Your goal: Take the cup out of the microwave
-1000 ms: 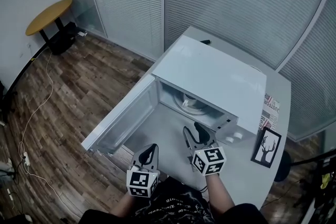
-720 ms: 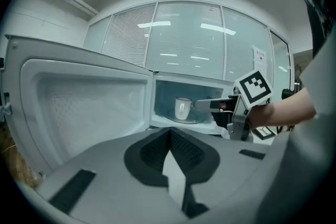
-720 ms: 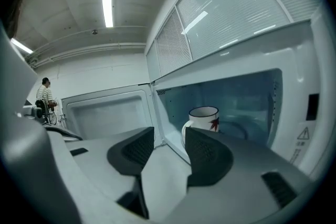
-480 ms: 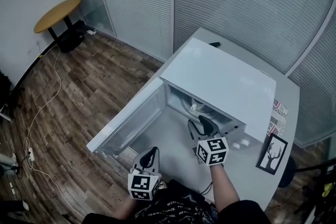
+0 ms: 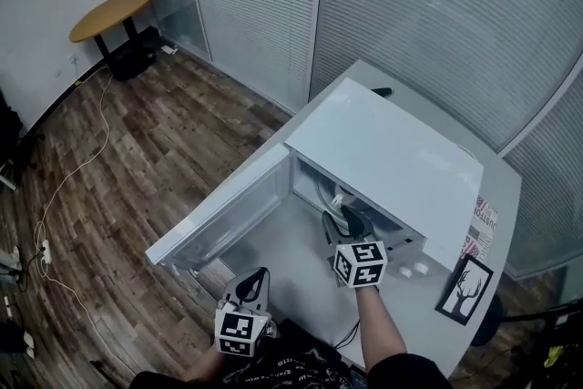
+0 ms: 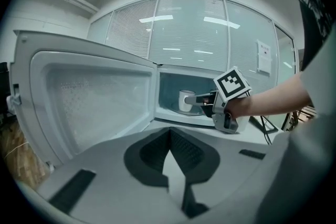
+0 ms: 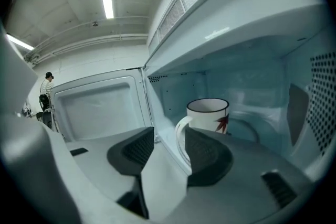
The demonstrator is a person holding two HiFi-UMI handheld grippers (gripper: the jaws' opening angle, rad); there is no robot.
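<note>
A white cup (image 7: 210, 112) with a dark rim and a red leaf mark stands upright inside the open microwave (image 5: 387, 150); it also shows in the left gripper view as the cup (image 6: 184, 100). My right gripper (image 7: 169, 136) is open at the oven's mouth, and the cup's handle (image 7: 180, 136) lies in the gap close to the right fingertip. In the head view the right gripper (image 5: 342, 221) reaches into the opening. My left gripper (image 5: 252, 285) hangs back near the table's front edge, shut on nothing, pointing at the oven.
The microwave door (image 5: 223, 214) swings wide open to the left. A small framed deer picture (image 5: 461, 290) and a printed card (image 5: 483, 219) stand right of the oven on the grey table (image 5: 496, 196). Wooden floor lies left, glass walls with blinds behind.
My right gripper has pushed forward from in front of the oven into its mouth, up to the cup's handle. The left gripper has stayed low and back.
</note>
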